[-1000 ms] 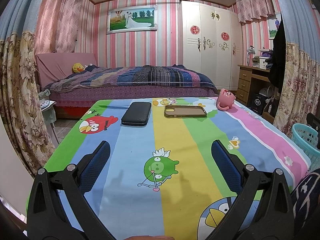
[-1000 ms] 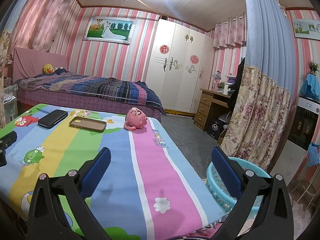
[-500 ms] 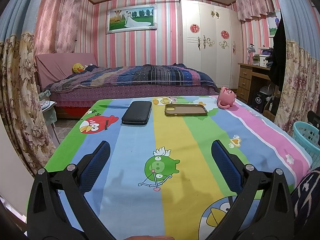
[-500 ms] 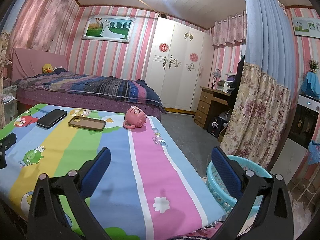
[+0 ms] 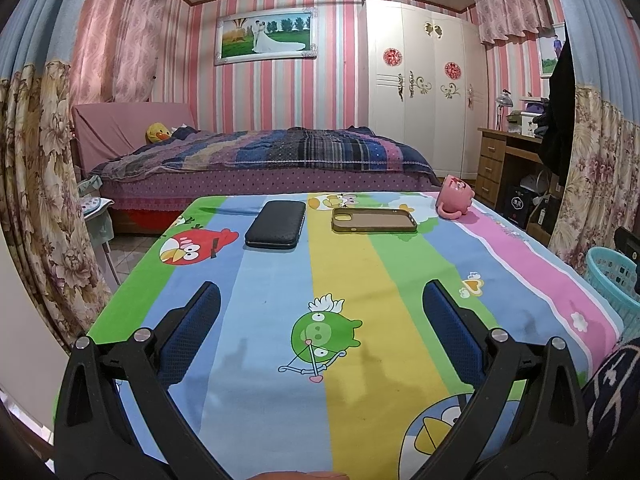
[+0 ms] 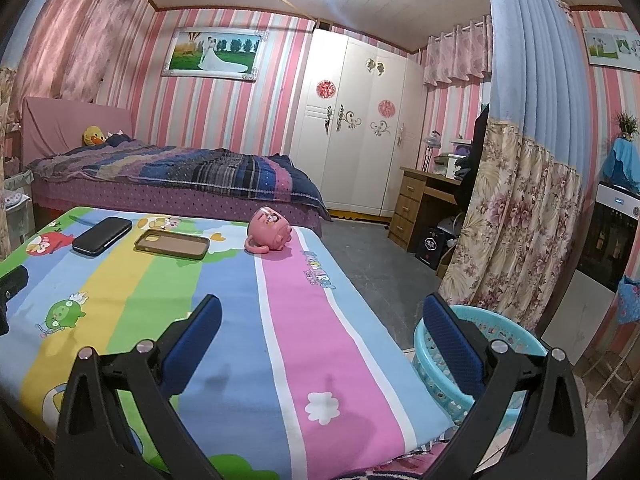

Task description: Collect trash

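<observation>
On the table's striped cartoon cloth [image 5: 400, 320] lie a black wallet-like case [image 5: 276, 224], a tan phone case [image 5: 374, 220] and a pink mug [image 5: 456, 196] tipped on its side, all near the far edge. My left gripper [image 5: 322, 294] hovers open over the near middle of the cloth with nothing between its fingers. My right gripper [image 6: 323, 306] is open too, over the table's right near corner, and holds nothing. A teal plastic basket [image 6: 524, 338] stands on the floor just right of that corner, partly hidden behind the right finger. The mug [image 6: 270, 228] also shows in the right wrist view.
A bed [image 5: 260, 156] with a dark plaid cover stands beyond the table. A white wardrobe [image 6: 360, 128] and a wooden desk [image 6: 420, 196] line the far right wall. Floral curtains [image 6: 512, 220] hang close on the right, and another [image 5: 36, 184] on the left. Grey floor [image 6: 368, 264] lies between table and desk.
Both views have shifted only slightly. Nothing on the table has moved, and both grippers have stayed open.
</observation>
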`<action>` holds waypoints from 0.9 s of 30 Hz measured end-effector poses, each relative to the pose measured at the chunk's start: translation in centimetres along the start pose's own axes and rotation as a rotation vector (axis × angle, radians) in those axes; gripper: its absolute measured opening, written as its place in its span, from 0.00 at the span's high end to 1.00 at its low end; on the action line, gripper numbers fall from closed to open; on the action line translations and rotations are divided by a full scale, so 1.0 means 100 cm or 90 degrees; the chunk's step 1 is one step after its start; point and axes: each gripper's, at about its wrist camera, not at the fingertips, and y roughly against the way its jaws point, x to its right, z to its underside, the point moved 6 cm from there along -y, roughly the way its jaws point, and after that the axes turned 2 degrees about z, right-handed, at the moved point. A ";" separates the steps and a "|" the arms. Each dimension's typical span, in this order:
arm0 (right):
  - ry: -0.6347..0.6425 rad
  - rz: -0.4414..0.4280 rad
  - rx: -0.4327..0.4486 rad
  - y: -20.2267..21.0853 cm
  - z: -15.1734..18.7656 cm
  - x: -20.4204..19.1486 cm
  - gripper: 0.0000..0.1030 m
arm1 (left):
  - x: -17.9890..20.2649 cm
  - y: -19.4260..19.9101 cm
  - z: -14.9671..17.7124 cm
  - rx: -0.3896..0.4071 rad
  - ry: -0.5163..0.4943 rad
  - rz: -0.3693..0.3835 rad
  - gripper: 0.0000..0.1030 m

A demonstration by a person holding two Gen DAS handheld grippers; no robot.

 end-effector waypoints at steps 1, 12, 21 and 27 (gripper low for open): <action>-0.002 0.000 0.002 0.000 0.000 0.000 0.04 | 0.000 0.000 0.000 0.000 0.000 -0.001 0.05; -0.012 -0.002 0.004 -0.005 0.001 0.001 0.04 | -0.001 0.000 0.000 0.002 0.000 0.000 0.05; -0.027 -0.020 0.000 -0.004 0.000 0.003 0.04 | 0.002 0.000 -0.003 -0.002 0.007 0.003 0.05; -0.047 -0.040 -0.032 -0.008 -0.001 0.005 0.04 | 0.011 -0.003 -0.014 -0.008 -0.002 -0.010 0.05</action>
